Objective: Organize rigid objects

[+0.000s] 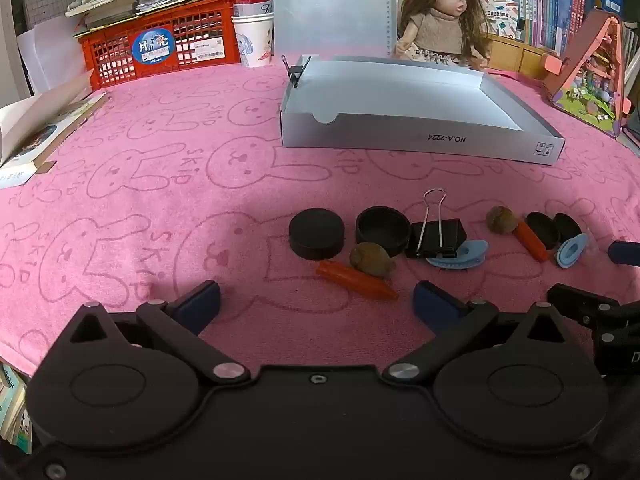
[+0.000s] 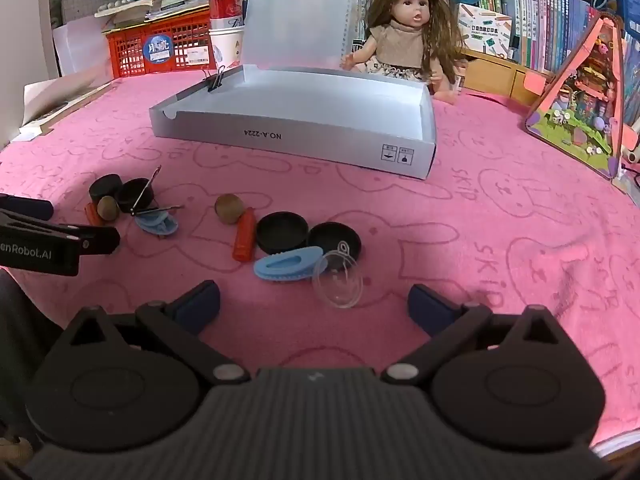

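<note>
On the pink towel lie two clusters of small objects. In the left wrist view my open left gripper [image 1: 318, 300] stands just short of a black puck [image 1: 316, 234], a black cap [image 1: 383, 230], a binder clip [image 1: 436, 236], a blue hair clip [image 1: 460, 256], a brown nut [image 1: 370, 258] and an orange carrot [image 1: 356, 280]. My right gripper [image 2: 314, 302] is open and empty, close to two black caps [image 2: 282, 232], a blue hair clip [image 2: 288, 266], a clear dome [image 2: 339, 282], a carrot [image 2: 245, 236] and a nut [image 2: 229, 208]. A grey open box [image 2: 296, 120] sits beyond.
A small binder clip [image 2: 215, 80] grips the box's left wall. A doll [image 2: 408, 28] sits behind the box. A red crate [image 1: 160, 48] with books and a can stands at the back left, and a triangular toy house [image 2: 580, 108] at the right. Bookshelves line the back.
</note>
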`<state>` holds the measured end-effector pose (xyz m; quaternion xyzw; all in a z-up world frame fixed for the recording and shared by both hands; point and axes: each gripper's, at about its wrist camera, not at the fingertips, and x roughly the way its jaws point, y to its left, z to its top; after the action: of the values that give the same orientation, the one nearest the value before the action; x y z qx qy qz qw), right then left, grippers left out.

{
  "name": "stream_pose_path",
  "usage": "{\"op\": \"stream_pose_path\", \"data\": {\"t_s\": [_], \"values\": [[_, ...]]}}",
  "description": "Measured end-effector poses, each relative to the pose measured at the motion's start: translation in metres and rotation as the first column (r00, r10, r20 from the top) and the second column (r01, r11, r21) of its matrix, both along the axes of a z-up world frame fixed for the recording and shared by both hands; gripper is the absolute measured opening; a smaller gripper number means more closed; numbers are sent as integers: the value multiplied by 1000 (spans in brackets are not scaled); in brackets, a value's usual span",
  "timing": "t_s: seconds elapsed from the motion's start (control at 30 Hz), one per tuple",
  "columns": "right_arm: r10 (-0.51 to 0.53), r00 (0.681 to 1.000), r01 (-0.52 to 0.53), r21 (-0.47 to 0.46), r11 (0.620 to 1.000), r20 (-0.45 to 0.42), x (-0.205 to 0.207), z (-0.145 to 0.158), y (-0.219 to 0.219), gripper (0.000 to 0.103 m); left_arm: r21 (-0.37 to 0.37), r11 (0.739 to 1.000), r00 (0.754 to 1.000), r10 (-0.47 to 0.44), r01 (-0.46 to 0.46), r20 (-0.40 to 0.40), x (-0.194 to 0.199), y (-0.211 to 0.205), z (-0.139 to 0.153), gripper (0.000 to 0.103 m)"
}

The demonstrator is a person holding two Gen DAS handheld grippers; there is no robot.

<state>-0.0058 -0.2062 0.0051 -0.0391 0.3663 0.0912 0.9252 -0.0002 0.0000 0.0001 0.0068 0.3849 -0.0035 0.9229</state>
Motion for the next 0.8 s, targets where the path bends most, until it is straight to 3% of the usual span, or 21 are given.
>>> {"op": "stream_pose_path", "data": {"t_s": [0.8], "values": [[5,1000,-5,-4,1000,-12,2,1,3,103,0,1000,1000,0,0,-5,-1,0,0,103]]}}
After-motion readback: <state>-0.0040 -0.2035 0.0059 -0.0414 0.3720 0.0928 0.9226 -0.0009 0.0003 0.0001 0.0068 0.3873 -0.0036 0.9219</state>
